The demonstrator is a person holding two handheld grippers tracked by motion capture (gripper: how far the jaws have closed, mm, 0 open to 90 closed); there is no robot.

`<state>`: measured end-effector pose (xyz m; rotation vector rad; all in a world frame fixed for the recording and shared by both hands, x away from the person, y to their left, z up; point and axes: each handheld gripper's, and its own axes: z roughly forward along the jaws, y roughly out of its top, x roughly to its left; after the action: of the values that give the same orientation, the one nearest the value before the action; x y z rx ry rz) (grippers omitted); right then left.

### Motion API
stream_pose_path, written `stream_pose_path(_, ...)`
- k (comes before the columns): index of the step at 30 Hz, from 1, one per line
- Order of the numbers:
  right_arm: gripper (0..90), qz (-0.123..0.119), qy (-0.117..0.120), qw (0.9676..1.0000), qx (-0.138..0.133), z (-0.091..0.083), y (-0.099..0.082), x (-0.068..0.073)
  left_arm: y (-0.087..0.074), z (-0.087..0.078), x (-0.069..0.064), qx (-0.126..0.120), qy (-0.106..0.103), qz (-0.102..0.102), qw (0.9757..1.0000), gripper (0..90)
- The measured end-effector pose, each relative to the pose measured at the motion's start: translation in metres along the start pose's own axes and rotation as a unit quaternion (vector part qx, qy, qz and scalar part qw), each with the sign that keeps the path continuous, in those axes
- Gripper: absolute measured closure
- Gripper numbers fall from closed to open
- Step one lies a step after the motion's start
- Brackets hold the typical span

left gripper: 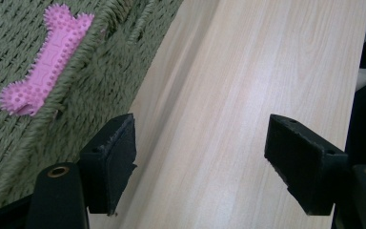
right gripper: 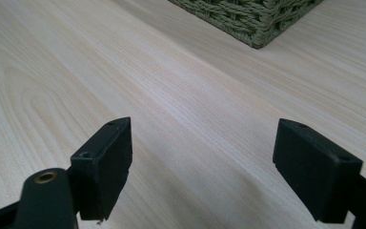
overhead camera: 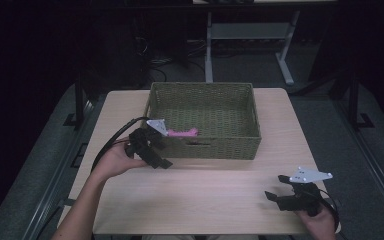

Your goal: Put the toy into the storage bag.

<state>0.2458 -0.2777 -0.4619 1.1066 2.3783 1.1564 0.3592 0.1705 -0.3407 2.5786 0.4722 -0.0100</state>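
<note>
I count one woven basket (overhead camera: pixel 203 118); one pink spiked bone toy (overhead camera: pixel 182 133); one wooden table (overhead camera: pixel 200 195); two grippers in my hands.

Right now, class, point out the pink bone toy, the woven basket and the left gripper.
pink bone toy (left gripper: pixel 45 62), left gripper view, middle of its spiky shaft.
woven basket (overhead camera: pixel 215 148), high view, front wall.
left gripper (overhead camera: pixel 161 159), high view, between its fingers.

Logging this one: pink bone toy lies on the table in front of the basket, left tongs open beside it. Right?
Not quite. The toy lies inside the basket, by its front wall, not on the table; the high view and the left gripper view show it on the woven floor. The left tongs are open, outside the basket by that wall.
</note>
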Motion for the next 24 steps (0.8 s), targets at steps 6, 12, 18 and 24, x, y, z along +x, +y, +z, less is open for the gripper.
stream_pose_path(6,20.6,-0.001,0.000,1.0000,0.001,0.000,0.000,0.000,-0.006,0.001,-0.004,-0.004,0.001,0.000,1.0000,25.7)
stream_pose_path(12,20.6,0.000,0.000,1.0000,0.002,0.001,0.000,0.001,-0.015,0.003,-0.007,-0.006,0.004,-0.006,1.0000,25.7)
stream_pose_path(18,20.6,0.000,0.000,1.0000,0.002,0.001,0.000,0.001,-0.027,0.005,-0.008,-0.008,0.008,-0.012,0.9999,25.7)
stream_pose_path(24,20.6,0.000,0.001,1.0000,0.001,0.001,0.000,0.001,-0.038,0.007,-0.011,-0.010,0.014,-0.016,0.9997,25.7)
